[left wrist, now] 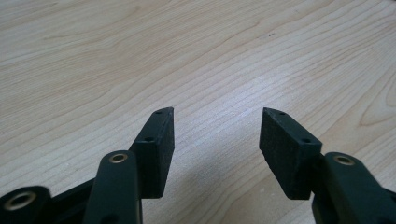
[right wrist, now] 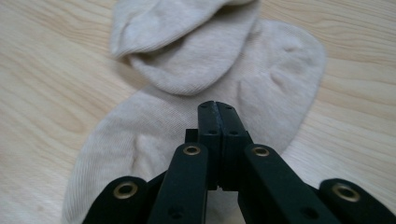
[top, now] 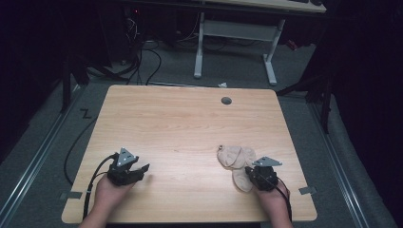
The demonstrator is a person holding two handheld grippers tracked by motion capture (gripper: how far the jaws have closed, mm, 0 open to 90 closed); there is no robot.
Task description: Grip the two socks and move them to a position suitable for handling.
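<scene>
At the left of the high view, the left gripper [top: 142,169] rests low over the bare wooden table [top: 180,123], well apart from the work, with the person's left hand [top: 110,192] behind it. Its jaws stand spread, and the left gripper view has only wood grain between the pads [left wrist: 159,140]. It grasps nothing. It looks parked there on purpose, ready to pin or lift cloth once the other side has a hold.

Toward the right of the table lies the beige sock [top: 236,159], flat on the wood near the front edge. One part is folded or bunched over another, so there are layers rather than a single sheet. Whether it is one sock or a pair I cannot tell.

At its near end sits the right gripper [top: 248,169], held by the right hand [top: 274,202]. In the right gripper view its jaws [right wrist: 217,108] are clenched tight, pad against pad, with the tips down on the sock fabric [right wrist: 196,65]. Whether a thin fold is pinched between them is hidden by the jaws themselves. Coming in at the near edge makes sense: that end can be lifted and drawn without disturbing the folded part beyond.
</scene>
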